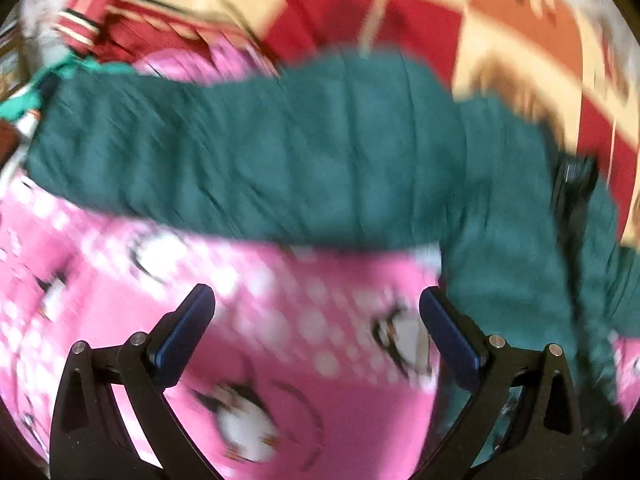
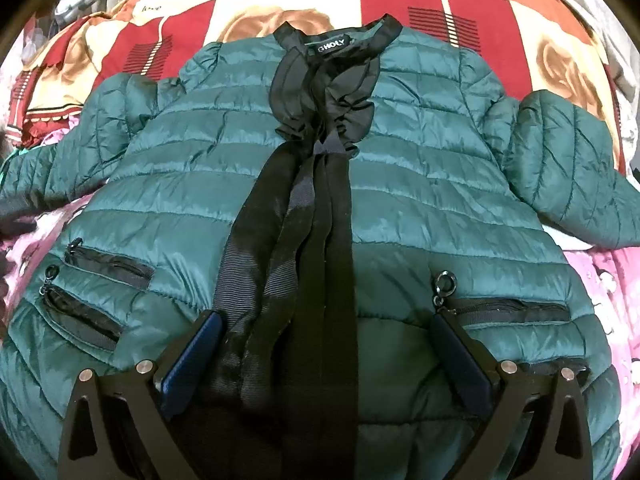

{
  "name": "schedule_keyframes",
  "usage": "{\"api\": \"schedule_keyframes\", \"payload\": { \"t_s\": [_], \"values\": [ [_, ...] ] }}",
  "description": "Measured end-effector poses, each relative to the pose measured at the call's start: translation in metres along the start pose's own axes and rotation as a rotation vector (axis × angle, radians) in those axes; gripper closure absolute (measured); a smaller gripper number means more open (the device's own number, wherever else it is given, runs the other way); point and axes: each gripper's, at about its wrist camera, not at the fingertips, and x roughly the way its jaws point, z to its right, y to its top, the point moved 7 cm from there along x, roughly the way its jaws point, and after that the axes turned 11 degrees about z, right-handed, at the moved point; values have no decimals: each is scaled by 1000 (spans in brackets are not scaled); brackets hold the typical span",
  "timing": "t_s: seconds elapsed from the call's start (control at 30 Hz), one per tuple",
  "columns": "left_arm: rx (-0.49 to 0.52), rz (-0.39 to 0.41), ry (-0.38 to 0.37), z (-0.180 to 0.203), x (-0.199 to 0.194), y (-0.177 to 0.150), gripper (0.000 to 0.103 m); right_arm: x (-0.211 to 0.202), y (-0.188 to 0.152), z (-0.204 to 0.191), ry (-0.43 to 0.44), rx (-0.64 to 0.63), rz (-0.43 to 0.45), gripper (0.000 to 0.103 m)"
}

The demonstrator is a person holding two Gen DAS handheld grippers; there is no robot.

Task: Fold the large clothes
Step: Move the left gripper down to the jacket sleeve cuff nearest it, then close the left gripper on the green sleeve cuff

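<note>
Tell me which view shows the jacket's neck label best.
The right wrist view: the black neck label sits sharp inside the collar of the green quilted jacket, spread front-up on the bed. The left wrist view is motion-blurred and shows only a green sleeve over the pink blanket; no label.

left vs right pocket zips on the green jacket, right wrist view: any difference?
On the green quilted puffer jacket, the image-left side carries two black zipped pockets, slanted and stacked; the image-right side shows one black zipped pocket, nearly level. Its ring-shaped zip pull is large and plain; the left pulls are small. All have black tape.
</note>
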Motion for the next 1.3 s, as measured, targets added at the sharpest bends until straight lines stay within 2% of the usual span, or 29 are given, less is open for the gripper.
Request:
{"api": "schedule_keyframes", "payload": {
  "t_s": [0.07, 0.2, 0.27, 0.33, 0.37, 0.43, 0.53, 0.67, 0.83, 0.87, 0.9, 0.93, 1.0, 1.3],
  "values": [
    [-81, 75, -32, -29, -8, 21, 0, 0, 0, 0, -1, -2, 1, 0],
    [-210, 177, -12, -92, -13, 41, 1, 0, 0, 1, -2, -2, 1, 0],
    [-282, 260, -31, -127, -21, 51, 1, 0, 0, 1, -1, -2, 1, 0],
    [-291, 334, -90, -145, -29, 58, 1, 0, 0, 1, -2, -3, 1, 0],
    [-275, 359, -94, -152, -31, 58, 1, 0, 0, 1, -3, -6, 1, 0],
    [-281, 367, -100, -168, -24, 57, 1, 0, 0, 1, -4, -7, 1, 0],
    [-370, 330, -116, -188, -4, 49, 3, 1, 1, 2, -2, -6, 2, 0],
    [-427, 387, -154, -183, 6, 65, 4, 1, 1, 1, -3, -6, 2, 0],
    [-462, 435, -166, -177, 9, 79, 4, 2, 1, 0, -3, -6, 3, 0],
    [-473, 440, -199, -177, 6, 80, 11, 2, 1, 1, -3, -6, 3, 0],
    [-483, 440, -237, -174, 5, 84, 26, 2, 1, 0, -3, -5, 3, 0],
    [-486, 438, -256, -174, 3, 85, 32, 2, 1, 0, -4, -6, 3, 0],
    [-480, 449, -272, -173, -1, 87, 50, 2, 1, 1, -7, -9, 3, 0],
    [-371, 428, -346, -148, -3, 91, 53, 3, 2, 1, -7, -10, 4, 0]
  ]
}}
